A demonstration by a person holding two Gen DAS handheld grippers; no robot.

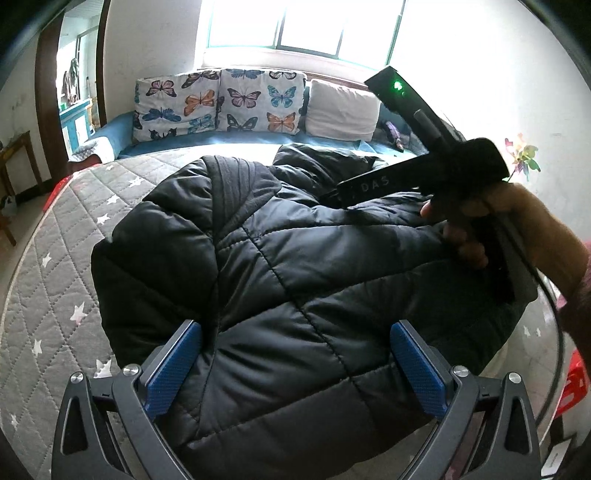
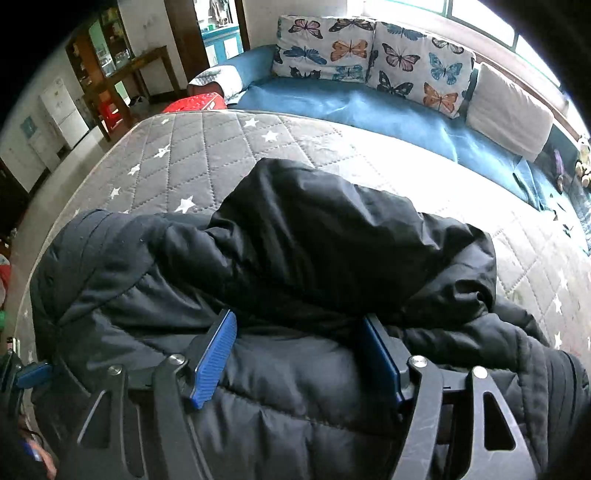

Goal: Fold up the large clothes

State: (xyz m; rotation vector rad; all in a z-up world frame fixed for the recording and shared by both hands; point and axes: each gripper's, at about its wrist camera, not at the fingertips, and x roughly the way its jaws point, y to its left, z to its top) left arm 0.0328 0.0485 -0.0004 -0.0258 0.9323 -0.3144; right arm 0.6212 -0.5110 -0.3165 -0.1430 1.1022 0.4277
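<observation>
Black quilted nylon fills the near field: puffer jacket (image 1: 280,280) bunched on the grey star-quilted mattress (image 1: 48,295), near its front edge, already doubled into a thick bundle with a hood or sleeve (image 2: 332,236) humped across the top. Left gripper (image 1: 291,365) poised low over the near hem, blue fingers (image 1: 173,365) spread wide with padding bulging up between them, pads not visibly biting the cloth. Right gripper (image 2: 299,362) angled steeply down onto the same bundle, fingers (image 2: 214,362) likewise well apart and straddling a ridge of fabric under the humped part; contact of pads with cloth hard to confirm, no firm pinch evident. Right hand (image 1: 476,221) visible from the left wrist view, wrapped round the tool's handle above the jacket's far-right side. Judged step: settling both grippers for the next fold or for pressing the bundle flat. Best done by sinking the fingers deep enough to catch every layer rather than the slippery outer shell alone, closing only on a full fold, and moving both sides together to stop the padding springing open. Farther off: blue sofa (image 2: 369,107), butterfly cushions (image 1: 218,99), bright window (image 1: 303,26).
</observation>
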